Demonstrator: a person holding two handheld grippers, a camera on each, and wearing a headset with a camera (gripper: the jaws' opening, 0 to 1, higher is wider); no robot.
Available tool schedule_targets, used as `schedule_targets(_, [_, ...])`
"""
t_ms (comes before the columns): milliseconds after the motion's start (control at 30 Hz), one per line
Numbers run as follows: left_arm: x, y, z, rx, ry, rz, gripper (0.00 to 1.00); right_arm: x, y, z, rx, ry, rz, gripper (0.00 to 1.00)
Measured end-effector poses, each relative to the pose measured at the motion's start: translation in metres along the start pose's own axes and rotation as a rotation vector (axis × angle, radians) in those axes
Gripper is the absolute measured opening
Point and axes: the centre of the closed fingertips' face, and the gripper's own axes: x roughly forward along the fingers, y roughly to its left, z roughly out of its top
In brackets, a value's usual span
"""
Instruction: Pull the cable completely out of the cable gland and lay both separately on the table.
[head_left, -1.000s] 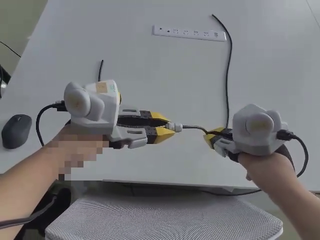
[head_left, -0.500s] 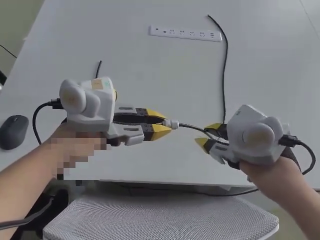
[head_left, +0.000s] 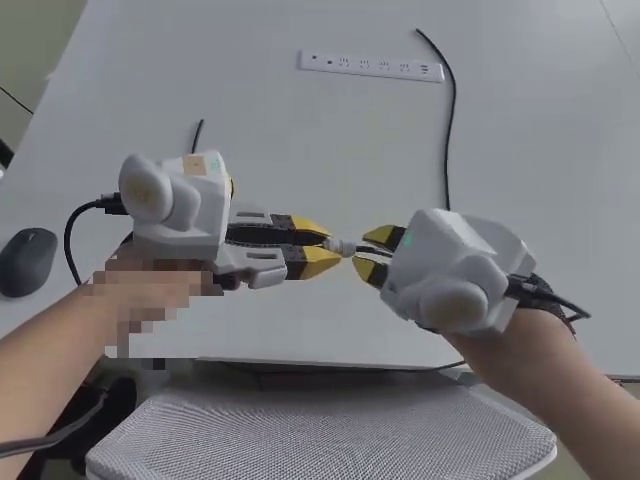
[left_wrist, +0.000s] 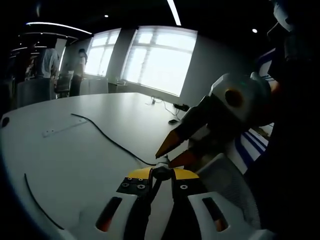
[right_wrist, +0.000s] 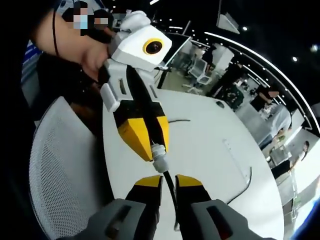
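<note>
Right gripper view up close: your right claw (right_wrist: 168, 182) has its jaws a little apart with the cable (right_wrist: 172, 190) running straight through the gap, not pinched as far as I can see. Just past those tips the cable goes into the white gland (right_wrist: 160, 159), so it's not out yet. The gland pokes out of the yellow tips of your left claw (right_wrist: 149, 145), which is clamped tight on it. Left gripper view backs that up: the gland (left_wrist: 161, 171) is squeezed between the left claw's tips, and the right claw (left_wrist: 166, 157) is just beyond with its jaws spread in a V. In the head view you've got both claws nearly tip to tip, held up over the near edge of the table (head_left: 300, 160), with a mesh chair (head_left: 320, 440) below your hands. Further out, a mouse (head_left: 27, 262) sits at the table's left, a short black wire (head_left: 199, 135) lies behind the left claw, and the cable's long tail runs away across the table, past the right end of a power strip (head_left: 370, 66) at the far side.
</note>
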Motion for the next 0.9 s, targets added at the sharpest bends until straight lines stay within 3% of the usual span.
schedule_targets(333, [0.002, 0.0, -0.002, 0.005, 0.008, 0.003, 0.15, 0.001, 0.0, -0.004, -0.03, 0.012, 0.0, 0.01])
schedule_targets(900, [0.003, 0.004, 0.002, 0.014, 0.003, 0.019, 0.15, 0.002, -0.012, -0.011, 0.124, -0.005, -0.011, 0.0])
